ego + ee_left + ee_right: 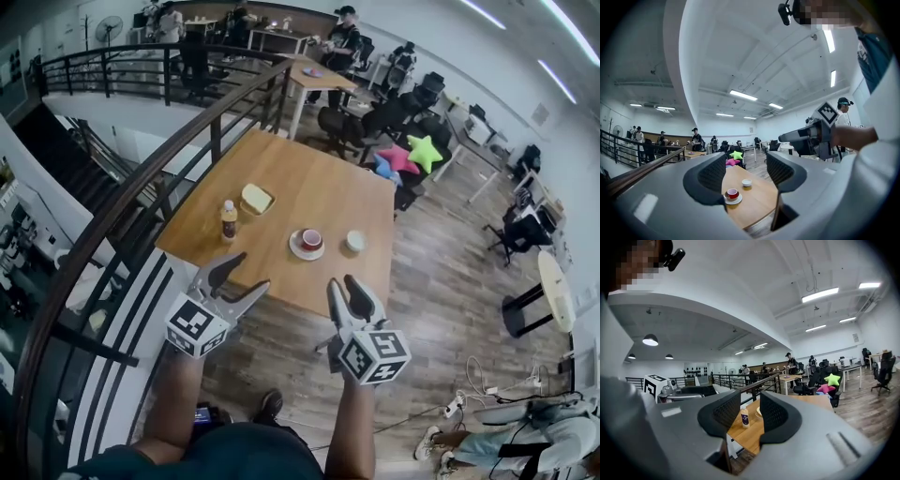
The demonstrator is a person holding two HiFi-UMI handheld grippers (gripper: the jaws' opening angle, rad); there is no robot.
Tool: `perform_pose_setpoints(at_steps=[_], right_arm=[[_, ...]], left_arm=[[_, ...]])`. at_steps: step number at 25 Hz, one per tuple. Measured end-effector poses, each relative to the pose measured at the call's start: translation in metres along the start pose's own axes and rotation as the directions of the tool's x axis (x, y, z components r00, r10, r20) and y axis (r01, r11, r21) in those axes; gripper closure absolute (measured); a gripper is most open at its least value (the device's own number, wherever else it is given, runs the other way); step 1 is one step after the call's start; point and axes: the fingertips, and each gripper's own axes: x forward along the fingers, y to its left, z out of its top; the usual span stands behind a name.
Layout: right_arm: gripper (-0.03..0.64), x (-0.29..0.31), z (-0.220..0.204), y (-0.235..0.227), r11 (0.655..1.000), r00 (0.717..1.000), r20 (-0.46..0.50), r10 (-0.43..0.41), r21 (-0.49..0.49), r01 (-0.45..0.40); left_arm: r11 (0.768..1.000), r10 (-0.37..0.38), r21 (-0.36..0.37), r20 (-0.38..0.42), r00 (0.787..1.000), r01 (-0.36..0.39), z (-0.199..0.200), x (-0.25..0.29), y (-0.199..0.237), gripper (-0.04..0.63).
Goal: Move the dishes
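A wooden table [309, 192] stands ahead of me. On it are a red cup [311, 238] on a white saucer [295, 249], a small white bowl [355, 241], a yellow dish [256, 199] and a small bottle [228, 221]. My left gripper [251, 272] hovers short of the table's near edge, open and empty. My right gripper [343, 283] is beside it, also open and empty. The left gripper view looks between the jaws of the left gripper [745, 176] at the red cup [732, 192] and white bowl [746, 182]. In the right gripper view, the right gripper [750, 416] frames the bottle [744, 418].
A dark stair railing [141, 197] runs along the table's left side, with a drop beyond it. Office chairs and star-shaped cushions [424, 150] sit past the far end. A round side table [555, 291] and a person on the floor [525, 441] are at right.
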Motion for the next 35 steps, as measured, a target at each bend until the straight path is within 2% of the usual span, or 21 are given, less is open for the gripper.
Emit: perform_pose_setpoints(at_steps=[12,22,30,35], right_arm=[[0.506,0.051,0.006,-0.075,0.997,0.997,-0.006,0.071,0.031,-0.071],[0.506,0.077,0.012,-0.114,0.989,0.990,0.003,0.138,0.055,-0.138],[0.506,0.073,0.008,-0.153,0.991,0.994,0.004,0.109,0.079,-0.109],[0.506,0.063,0.004,-0.173,0.994,0.997,-0.004,0.071,0.083,-0.070]], left_arm=[[0.996,0.092,0.010,-0.047,0.995,-0.091,-0.011,0.060,0.020,0.337],[0.986,0.162,0.042,-0.077,0.984,-0.159,-0.009,0.094,0.027,0.337],[0.992,0.119,0.053,-0.090,0.989,-0.114,-0.011,0.137,0.014,0.337],[0.997,0.067,0.051,-0.084,0.994,-0.062,-0.013,0.165,0.005,0.337]])
